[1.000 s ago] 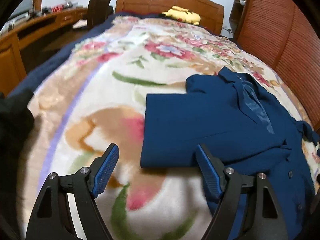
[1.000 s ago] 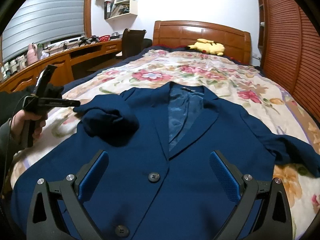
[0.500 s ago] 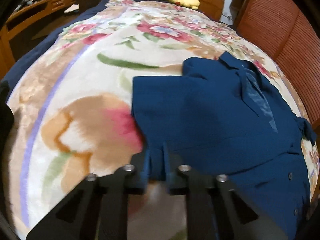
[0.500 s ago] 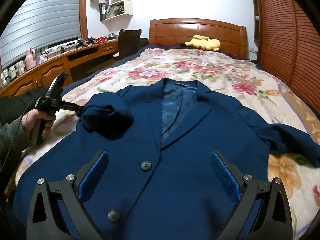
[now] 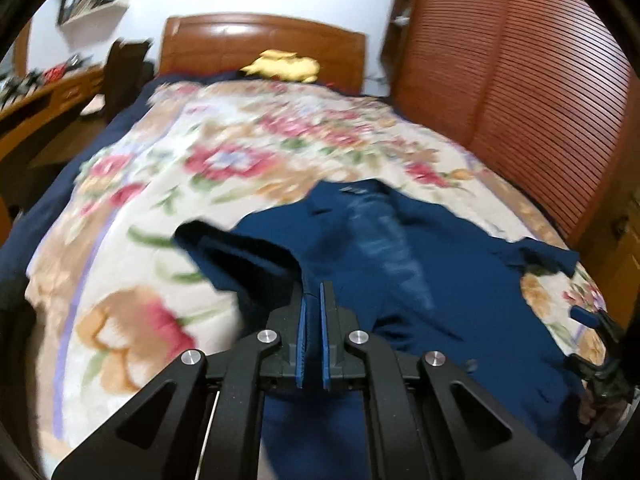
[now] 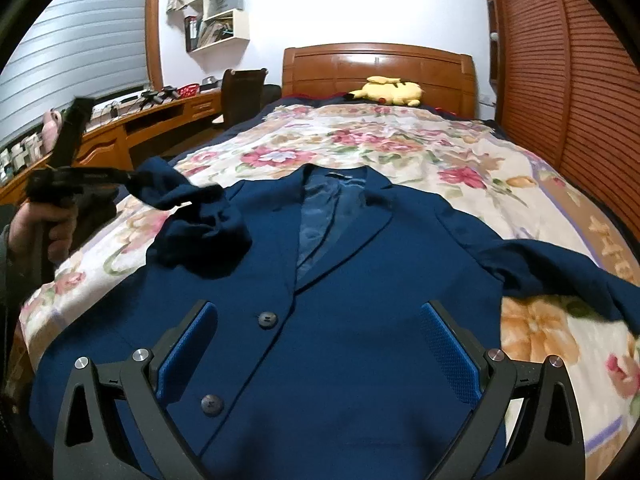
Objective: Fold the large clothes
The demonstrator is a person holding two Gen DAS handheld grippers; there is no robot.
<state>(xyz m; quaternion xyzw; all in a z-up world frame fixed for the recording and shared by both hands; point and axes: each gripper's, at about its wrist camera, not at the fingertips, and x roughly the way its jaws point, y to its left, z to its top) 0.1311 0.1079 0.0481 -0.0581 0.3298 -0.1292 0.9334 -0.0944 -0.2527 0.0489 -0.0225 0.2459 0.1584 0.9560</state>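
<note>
A navy blue jacket [image 6: 360, 280] lies front up on the floral bed blanket [image 6: 400, 148], collar toward the headboard, with two dark buttons showing. My left gripper [image 5: 314, 294] is shut on the end of its left sleeve [image 5: 248, 256] and holds it in the air beside the chest. From the right wrist view, that left gripper [image 6: 130, 178] is held by a hand at the far left, with the sleeve [image 6: 200, 220] drooping from it. My right gripper [image 6: 318, 312] hovers open over the jacket's lower front, nothing between its fingers. The other sleeve [image 6: 560, 268] lies spread to the right.
A wooden headboard [image 6: 376, 68] with a yellow plush toy [image 6: 388, 90] stands at the far end. A wooden desk [image 6: 120, 132] and a dark chair [image 6: 240, 92] run along the left. Slatted wooden doors [image 6: 568, 80] line the right side.
My left gripper went from open over the sleeve's end to shut on it, then lifted it up and in toward the jacket. The right gripper stayed open and barely shifted.
</note>
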